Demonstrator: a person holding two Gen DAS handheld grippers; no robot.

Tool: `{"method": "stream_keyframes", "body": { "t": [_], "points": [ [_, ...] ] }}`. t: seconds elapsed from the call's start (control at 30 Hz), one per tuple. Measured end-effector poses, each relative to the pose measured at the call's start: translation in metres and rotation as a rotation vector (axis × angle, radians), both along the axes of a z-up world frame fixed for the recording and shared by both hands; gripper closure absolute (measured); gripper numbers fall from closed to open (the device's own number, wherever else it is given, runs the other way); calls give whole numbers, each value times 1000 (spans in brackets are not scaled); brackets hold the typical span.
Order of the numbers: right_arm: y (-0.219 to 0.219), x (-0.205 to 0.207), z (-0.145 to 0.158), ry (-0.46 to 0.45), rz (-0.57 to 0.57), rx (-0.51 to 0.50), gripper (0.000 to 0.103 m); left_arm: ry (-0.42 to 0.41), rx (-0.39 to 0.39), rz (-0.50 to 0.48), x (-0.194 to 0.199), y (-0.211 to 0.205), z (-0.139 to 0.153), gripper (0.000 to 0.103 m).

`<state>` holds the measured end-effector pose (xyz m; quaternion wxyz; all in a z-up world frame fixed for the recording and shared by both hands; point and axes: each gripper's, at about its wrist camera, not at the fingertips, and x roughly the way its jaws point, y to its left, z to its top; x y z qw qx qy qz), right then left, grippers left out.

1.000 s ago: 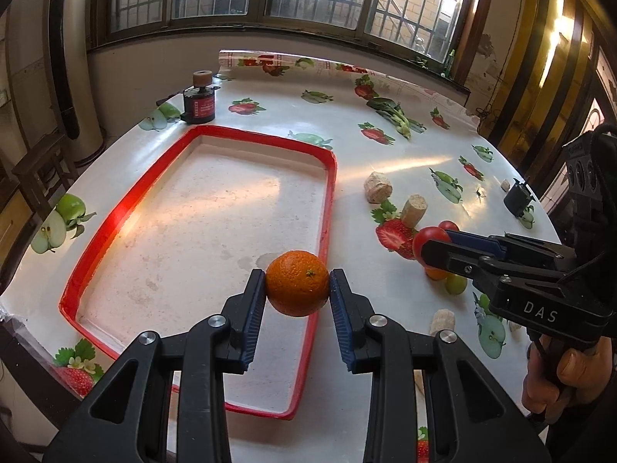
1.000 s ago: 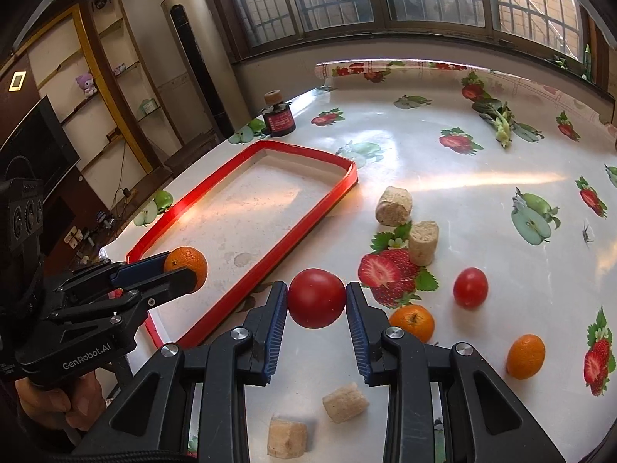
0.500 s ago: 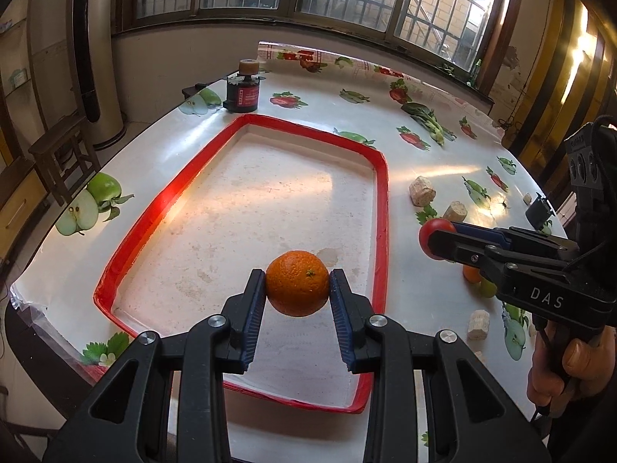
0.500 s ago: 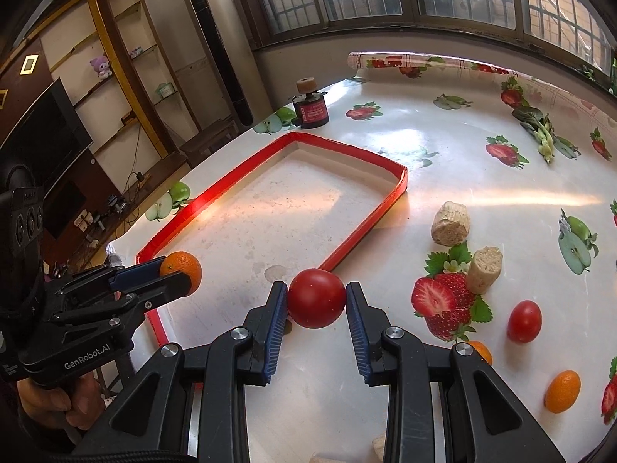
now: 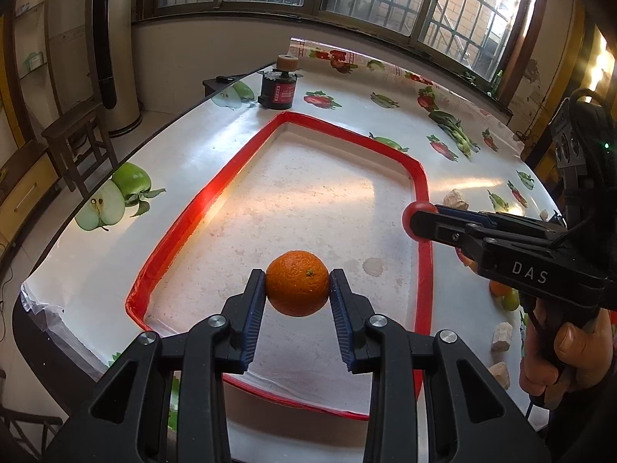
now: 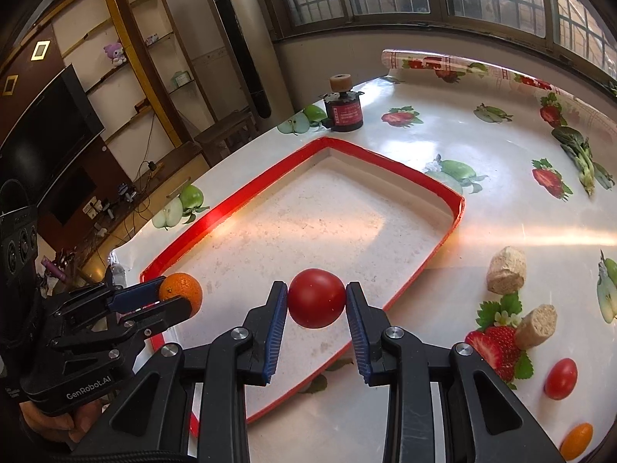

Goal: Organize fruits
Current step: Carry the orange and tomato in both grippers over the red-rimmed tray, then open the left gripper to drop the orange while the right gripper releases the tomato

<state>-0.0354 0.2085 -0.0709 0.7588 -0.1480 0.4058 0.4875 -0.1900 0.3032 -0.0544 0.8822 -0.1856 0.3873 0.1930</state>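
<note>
The left gripper (image 5: 297, 283) is clamped on an orange (image 5: 297, 283), its blue pads pressing both sides, and holds it in the air above the near end of the red-rimmed tray (image 5: 423, 196). The right gripper (image 6: 316, 298) pinches a red tomato (image 6: 316, 298) the same way, above the tray's near right part (both fruits hang clear of the tray floor). On the fruit-print tablecloth (image 6: 501, 200) to the right lie a small tomato (image 6: 561, 373), a small orange (image 6: 577, 440) and two cork-like pieces (image 6: 506, 270), with a dark jar (image 6: 344, 110) beyond the tray's far end.
</note>
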Motion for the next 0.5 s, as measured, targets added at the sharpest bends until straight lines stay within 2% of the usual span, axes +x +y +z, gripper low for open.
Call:
{"method": "stream_keyframes", "body": {
  "t": [0.5],
  "points": [
    [40,18,-26,16,20,-76,71,29,-18,18,13,19,-16,72]
  ]
}}
